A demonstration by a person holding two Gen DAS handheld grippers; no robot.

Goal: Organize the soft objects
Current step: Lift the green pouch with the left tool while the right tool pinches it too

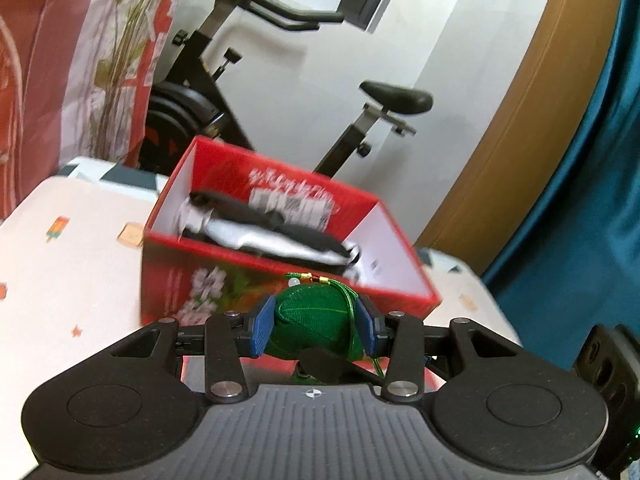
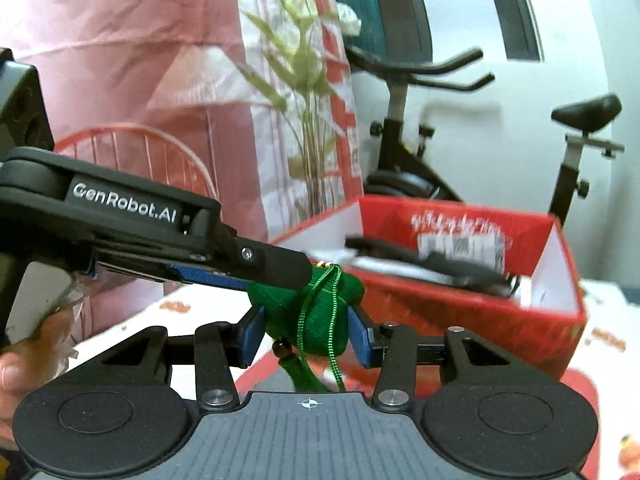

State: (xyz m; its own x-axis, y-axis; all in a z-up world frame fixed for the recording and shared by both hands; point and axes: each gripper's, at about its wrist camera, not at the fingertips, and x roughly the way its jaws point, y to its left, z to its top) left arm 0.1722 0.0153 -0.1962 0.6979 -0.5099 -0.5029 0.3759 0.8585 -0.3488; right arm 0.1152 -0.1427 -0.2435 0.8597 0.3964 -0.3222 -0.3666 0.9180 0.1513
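- green pouch (image 1: 316, 326) lower centre, just short of the red box (image 1: 280, 280); looks light, squashy, cord (image 2: 334, 320) dangling
- left gripper (image 1: 316, 328) pads clamp its sides
- right gripper (image 2: 308, 330) pads also pinch it
- best grip: padded middle, not cord
- box holds dark and white soft items (image 1: 272, 232)

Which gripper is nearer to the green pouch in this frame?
Neither: left and right tie. The left gripper clamps the green pouch between its pads. The right gripper has its pads on either side of the same pouch, apparently touching it.
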